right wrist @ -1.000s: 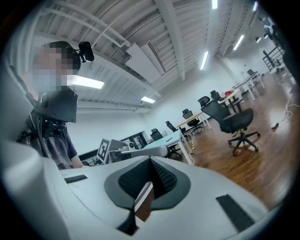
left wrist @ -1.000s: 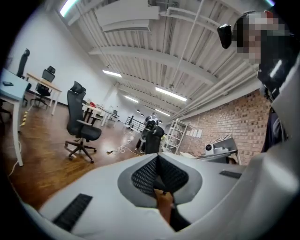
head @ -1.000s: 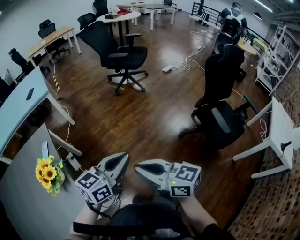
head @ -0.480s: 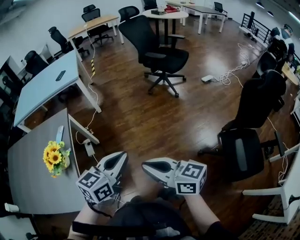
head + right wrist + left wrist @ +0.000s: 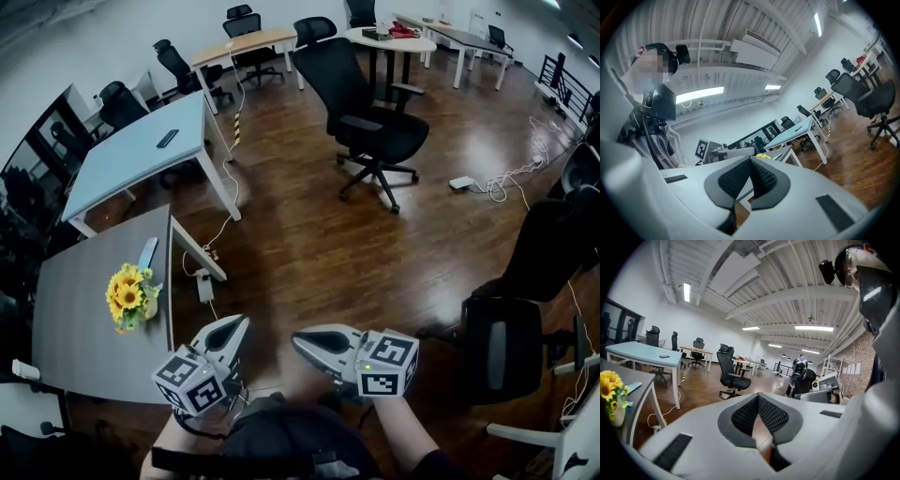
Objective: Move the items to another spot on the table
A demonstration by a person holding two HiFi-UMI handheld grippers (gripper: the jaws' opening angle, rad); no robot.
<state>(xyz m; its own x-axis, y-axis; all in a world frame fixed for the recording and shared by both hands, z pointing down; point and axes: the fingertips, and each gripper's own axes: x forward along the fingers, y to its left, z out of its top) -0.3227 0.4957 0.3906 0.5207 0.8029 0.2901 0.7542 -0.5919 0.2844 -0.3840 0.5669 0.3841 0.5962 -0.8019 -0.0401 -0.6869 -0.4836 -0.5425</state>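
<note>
A bunch of sunflowers in a small vase point(image 5: 129, 298) stands near the right edge of a grey table point(image 5: 75, 328) at the left of the head view. A flat pale device point(image 5: 148, 253) lies just beyond it. Both grippers hover over the wooden floor to the right of that table, with nothing in them. My left gripper point(image 5: 236, 323) is shut and so is my right gripper point(image 5: 298, 339). In the left gripper view the shut jaws point(image 5: 758, 397) point into the room, with the sunflowers point(image 5: 609, 385) at the far left. The right gripper view has its shut jaws point(image 5: 751, 159) in front of the sunflowers point(image 5: 764, 156).
A light blue table point(image 5: 141, 150) stands beyond the grey one. A black office chair point(image 5: 375, 131) sits mid-floor and another point(image 5: 525, 309) at the right. Cables and a white adapter point(image 5: 464, 183) lie on the floor. A power brick point(image 5: 203, 286) hangs by the grey table's leg.
The view has swung left: the grey table and sunflowers have moved further into the picture and the chairs have slid right. Both grippers stay shut and side by side.
</note>
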